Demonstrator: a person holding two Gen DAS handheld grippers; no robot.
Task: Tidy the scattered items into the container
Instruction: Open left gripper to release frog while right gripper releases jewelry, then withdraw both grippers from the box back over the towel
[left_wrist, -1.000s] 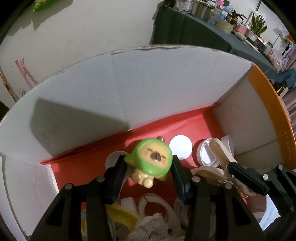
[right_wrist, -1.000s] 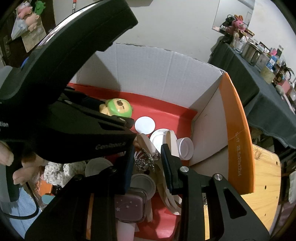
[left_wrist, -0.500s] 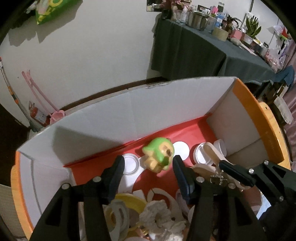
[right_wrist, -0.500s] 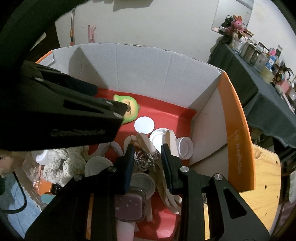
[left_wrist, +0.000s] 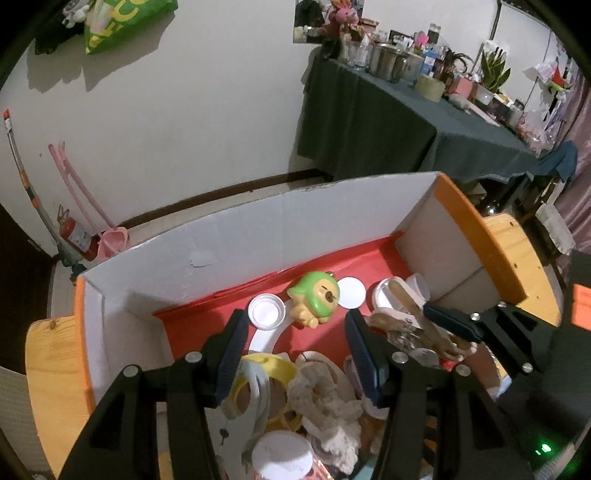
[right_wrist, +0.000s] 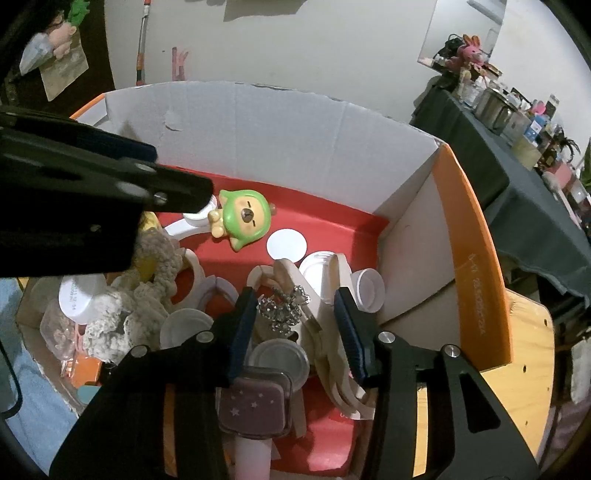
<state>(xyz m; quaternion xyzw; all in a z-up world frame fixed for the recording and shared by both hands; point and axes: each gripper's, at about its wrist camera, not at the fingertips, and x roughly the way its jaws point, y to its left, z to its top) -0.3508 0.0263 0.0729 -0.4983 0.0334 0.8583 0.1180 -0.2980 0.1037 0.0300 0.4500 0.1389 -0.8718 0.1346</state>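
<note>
Red box floor (left_wrist: 332, 332), white wall (left_wrist: 184, 110)

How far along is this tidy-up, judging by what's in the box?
Mostly done, it seems. The cardboard box already holds the green toy, lids, tape rolls and a crocheted piece. The left gripper is open and empty above the toy. The right gripper is opening around a sparkly brooch resting on the pile. Whether anything is left outside the box can't be seen here.
</note>
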